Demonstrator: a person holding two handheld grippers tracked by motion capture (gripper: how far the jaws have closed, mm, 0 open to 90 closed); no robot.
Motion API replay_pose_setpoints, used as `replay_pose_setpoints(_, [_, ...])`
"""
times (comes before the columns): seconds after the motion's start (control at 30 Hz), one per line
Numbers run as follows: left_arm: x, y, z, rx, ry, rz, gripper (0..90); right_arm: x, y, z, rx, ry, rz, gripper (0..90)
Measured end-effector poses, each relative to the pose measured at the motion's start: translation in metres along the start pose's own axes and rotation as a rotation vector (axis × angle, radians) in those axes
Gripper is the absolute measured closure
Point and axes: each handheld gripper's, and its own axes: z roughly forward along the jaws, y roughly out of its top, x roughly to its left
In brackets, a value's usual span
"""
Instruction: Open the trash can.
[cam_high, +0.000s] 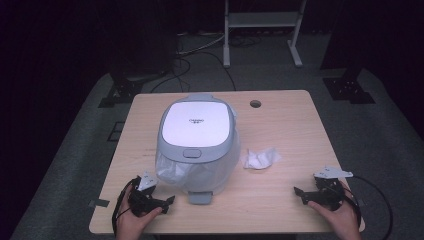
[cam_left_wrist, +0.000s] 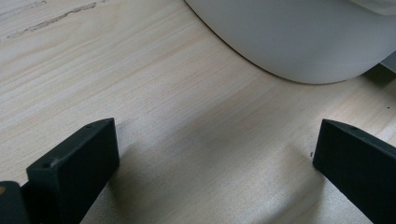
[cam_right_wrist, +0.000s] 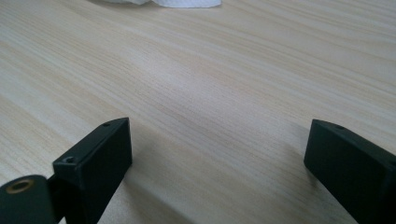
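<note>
Left gripper (cam_high: 167, 202) rests low on the pale wooden table (cam_high: 280, 200) at its near left corner, jaws spread wide with nothing between them; right gripper (cam_high: 299, 194) sits at the near right edge, likewise spread and empty. Just beyond the left gripper stands the white and grey domed rice cooker (cam_high: 197, 145), lid shut, grey latch button (cam_high: 191, 153) facing the person, thin clear plastic film (cam_high: 172, 170) clinging to its lower front. A crumpled white paper tissue (cam_high: 259, 159) lies right of the cooker, well ahead of the right gripper. Likely next step is opening the cooker: approach the button squarely, steady the body with the other gripper, avoid snagging film.
</note>
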Motion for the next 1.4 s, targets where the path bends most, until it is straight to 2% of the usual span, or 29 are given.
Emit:
replay_pose_setpoints(0.07, [0.001,0.0,-0.001,-0.011,0.002,-0.002,2.6,0.0,0.0,0.0,0.0,0.0,0.0,6.3])
replay_pose_setpoints(0.23, [0.002,-0.002,-0.005,-0.043,0.001,-0.004,17.1,0.0,0.0,0.0,0.0,0.0,0.0,6.3])
replay_pose_setpoints(0.33, [0.003,-0.003,-0.006,-0.062,-0.003,-0.017,30.0,0.0,0.0,0.0,0.0,0.0,0.0,6.3])
replay_pose_setpoints(0.37, [0.003,-0.004,-0.009,-0.074,-0.01,-0.026,38.5,0.0,0.0,0.0,0.0,0.0,0.0,6.3])
replay_pose_setpoints(0.4, [0.003,-0.004,-0.009,-0.074,-0.01,-0.026,41.1,0.0,0.0,0.0,0.0,0.0,0.0,6.3])
replay_pose_setpoints(0.43, [0.003,-0.005,-0.01,-0.086,-0.03,-0.032,45.9,0.0,0.0,0.0,0.0,0.0,0.0,6.3])
replay_pose_setpoints(0.53, [0.001,-0.005,-0.015,-0.102,-0.032,-0.036,60.6,0.0,0.0,0.0,0.0,0.0,-0.001,6.3])
replay_pose_setpoints(0.57, [0.001,-0.004,-0.017,-0.109,-0.051,-0.056,66.1,0.0,0.0,0.0,0.0,0.0,-0.001,6.3])
replay_pose_setpoints(0.63, [0.0,-0.004,-0.021,-0.125,-0.062,-0.077,74.4,0.0,0.0,0.0,0.0,0.0,0.0,6.3])
replay_pose_setpoints(0.7, [-0.001,-0.003,-0.024,-0.129,-0.07,-0.077,84.7,0.0,0.0,0.0,0.0,0.0,0.0,6.3])
replay_pose_setpoints(0.77, [-0.002,-0.002,-0.026,-0.135,-0.076,-0.075,90.0,0.0,0.0,0.0,0.0,0.0,-0.001,6.3])
replay_pose_setpoints(0.9, [-0.005,0.0,-0.029,-0.136,-0.076,-0.075,90.0,0.0,0.0,0.0,-0.001,0.0,-0.001,6.3])
replay_pose_setpoints(1.1, [-0.016,0.001,-0.035,-0.155,-0.101,-0.067,90.0,0.0,0.0,0.0,0.0,0.0,-0.001,6.3])
replay_pose_setpoints(1.4, [-0.036,0.006,-0.036,-0.162,-0.159,-0.039,90.0,0.0,0.0,0.0,0.0,0.0,-0.001,6.3])
